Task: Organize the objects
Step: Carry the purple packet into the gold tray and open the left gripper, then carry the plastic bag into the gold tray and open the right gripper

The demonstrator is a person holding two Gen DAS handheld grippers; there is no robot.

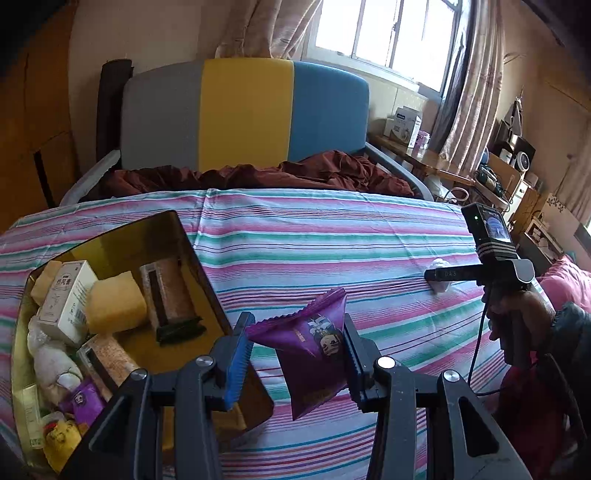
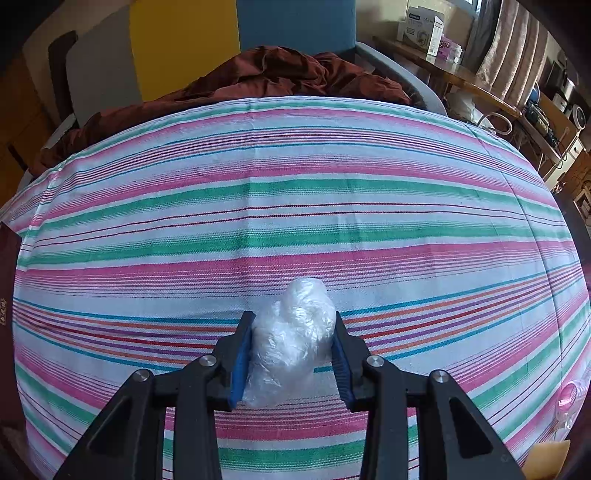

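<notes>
Home bedroom, bed (image 1: pixel 295 240) with headboard (image 1: pixel 243 114), curtained window (image 1: pixel 388 33)

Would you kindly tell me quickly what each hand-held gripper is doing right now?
Left hand-held gripper: closed on the purple snack packet, held above the striped sheet.
Right hand-held gripper: closed on the crumpled clear plastic bag.

The other handheld gripper's black bar (image 1: pixel 448 275) reads "DAS". Print on the white box (image 1: pixel 68 295) in the tin (image 1: pixel 192 251) is too small to read.

Black tool (image 1: pixel 295 354), blue ribbed pads, silver screws
</notes>
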